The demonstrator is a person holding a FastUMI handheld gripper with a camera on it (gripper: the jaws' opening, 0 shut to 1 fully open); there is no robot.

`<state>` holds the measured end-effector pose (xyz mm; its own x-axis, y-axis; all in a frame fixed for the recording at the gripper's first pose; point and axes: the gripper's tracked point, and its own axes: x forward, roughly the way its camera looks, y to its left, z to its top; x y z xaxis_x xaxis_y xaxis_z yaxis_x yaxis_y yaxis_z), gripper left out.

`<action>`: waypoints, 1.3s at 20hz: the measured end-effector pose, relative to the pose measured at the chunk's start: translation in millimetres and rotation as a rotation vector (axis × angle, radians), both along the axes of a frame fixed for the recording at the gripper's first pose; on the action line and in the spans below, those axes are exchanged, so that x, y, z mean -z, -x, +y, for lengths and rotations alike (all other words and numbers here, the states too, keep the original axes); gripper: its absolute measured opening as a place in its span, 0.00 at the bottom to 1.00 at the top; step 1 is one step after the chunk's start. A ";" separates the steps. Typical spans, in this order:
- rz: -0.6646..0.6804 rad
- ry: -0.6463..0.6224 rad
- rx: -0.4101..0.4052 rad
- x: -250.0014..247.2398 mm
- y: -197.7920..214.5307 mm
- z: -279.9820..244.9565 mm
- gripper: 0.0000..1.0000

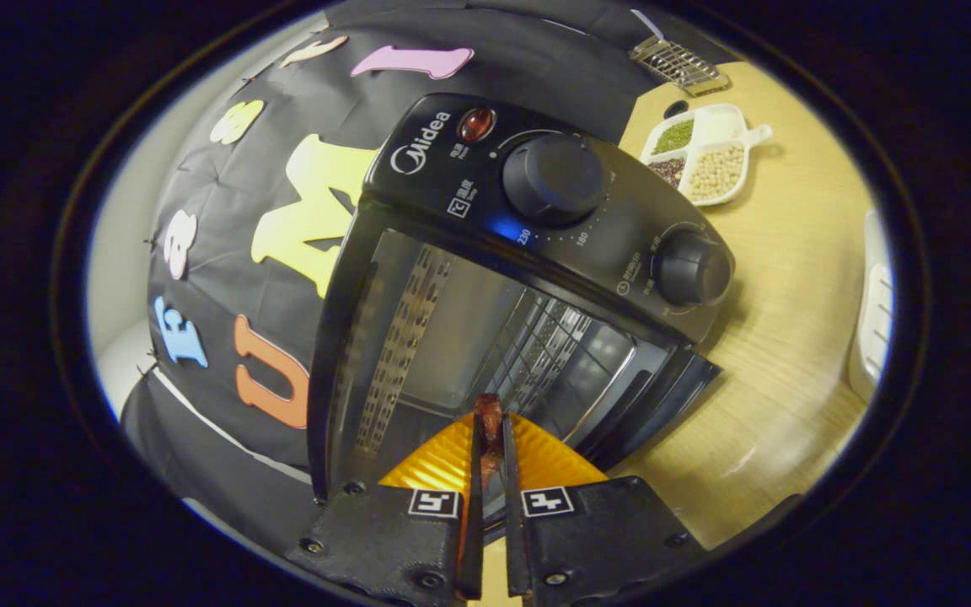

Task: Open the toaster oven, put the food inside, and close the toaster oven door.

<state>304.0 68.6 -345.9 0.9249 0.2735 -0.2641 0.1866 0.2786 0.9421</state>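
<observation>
The claw (490,438) is nearly closed, both fingers pinching a small reddish-brown piece of food (490,415) at their tips. Straight ahead of it gapes the oven (485,278), door (662,396) already dropped open, its mouth facing the claw, so the way in looks like a plain push forward along the fingers. The food is dark, glossy and stubby, standing up between the tips. A rack (549,346) shows deep inside. The oven sits on the counter (789,337).
</observation>
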 end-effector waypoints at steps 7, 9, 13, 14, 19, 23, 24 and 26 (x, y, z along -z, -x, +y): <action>0.043 0.294 0.017 9.8 -0.2 -14.0 0.25; 0.009 0.387 0.047 -1.4 -0.5 -21.9 0.32; -0.013 0.529 0.056 -11.7 12.4 -23.3 0.43; -0.020 0.558 0.059 -15.2 16.5 -23.4 0.45; -0.014 0.653 0.037 -19.5 43.1 -12.2 0.64; -0.026 0.712 -0.057 -25.3 72.4 6.6 0.77; -0.025 0.714 -0.081 -26.5 81.1 11.1 0.82; -0.020 0.751 -0.093 -24.3 94.7 12.1 0.84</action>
<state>209.2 80.7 -321.6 0.9133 0.1038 -0.3938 0.1160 0.8605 0.4961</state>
